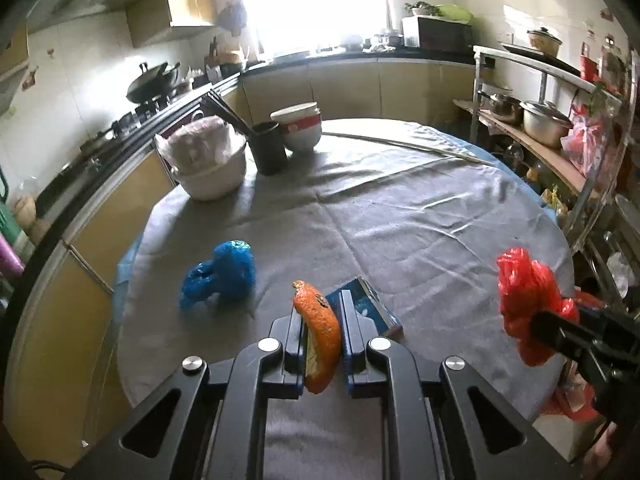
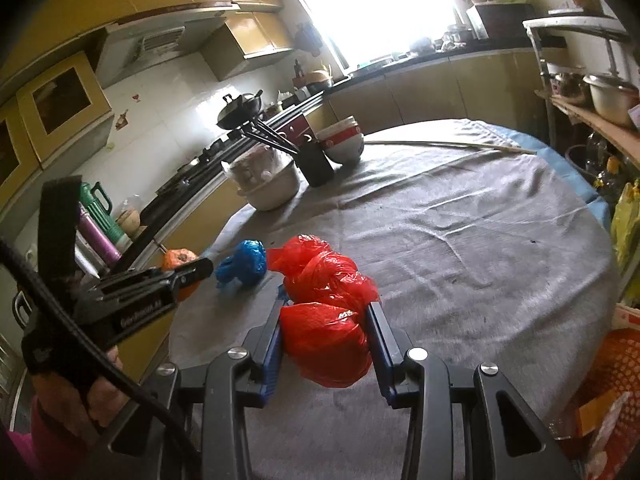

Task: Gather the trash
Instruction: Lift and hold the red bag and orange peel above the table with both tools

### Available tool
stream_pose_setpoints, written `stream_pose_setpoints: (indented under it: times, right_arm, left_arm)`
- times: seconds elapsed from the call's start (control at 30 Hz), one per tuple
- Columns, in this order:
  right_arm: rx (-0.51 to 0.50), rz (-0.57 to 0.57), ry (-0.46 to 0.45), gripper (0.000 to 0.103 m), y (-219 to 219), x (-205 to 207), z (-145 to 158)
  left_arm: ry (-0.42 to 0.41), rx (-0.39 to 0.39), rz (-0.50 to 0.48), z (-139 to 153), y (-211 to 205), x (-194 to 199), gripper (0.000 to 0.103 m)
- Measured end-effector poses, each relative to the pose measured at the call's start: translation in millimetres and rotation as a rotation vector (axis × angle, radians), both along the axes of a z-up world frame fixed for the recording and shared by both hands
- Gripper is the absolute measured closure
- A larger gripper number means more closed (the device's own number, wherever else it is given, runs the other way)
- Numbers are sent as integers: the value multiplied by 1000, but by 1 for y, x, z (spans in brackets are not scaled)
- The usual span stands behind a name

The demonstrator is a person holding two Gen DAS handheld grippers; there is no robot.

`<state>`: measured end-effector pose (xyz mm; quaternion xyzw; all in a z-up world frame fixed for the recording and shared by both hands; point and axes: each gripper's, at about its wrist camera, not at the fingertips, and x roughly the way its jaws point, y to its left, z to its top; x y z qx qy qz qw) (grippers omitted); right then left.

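Trash rides lifted for carrying: left gripper [image 1: 320,334] fingers clamp orange peel [image 1: 319,340], right gripper [image 2: 326,334] fingers squeeze red bag [image 2: 326,312]; blue bag [image 1: 222,274] waits at ten o'clock on desk [image 1: 420,220].

Table middle [image 1: 400,216] open; bowls [image 1: 298,124], chopstick holder [image 1: 269,148] crowd far-left edge.

The left black plastic two-finger gripper [image 1: 320,332] has angular linkage arms with triangular cut-outs, four round silver screw heads across them, and blue-edged finger pads [image 1: 352,340]. The right black plastic two-finger gripper [image 2: 326,336] is built alike — brighter blue pads [image 2: 273,344] and silver screws. Seen from the right wrist camera, the left tool's side bears pale lettering, too blurred to read. A thick black cable [image 2: 100,360] runs along it. The person's bare hand [image 2: 76,396] shows reddish skin, with what looks like a magenta sleeve [image 2: 24,452] behind.
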<state>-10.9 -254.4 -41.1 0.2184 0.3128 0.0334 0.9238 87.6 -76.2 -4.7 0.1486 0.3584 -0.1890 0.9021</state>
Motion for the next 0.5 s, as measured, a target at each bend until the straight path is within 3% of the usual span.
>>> stream_pose_setpoints:
  times: [0.5]
  right_arm:
    - [-24,-32,-51,61,10,-50,25]
  left_arm:
    - [-99,24,-9,24,7,-60,88]
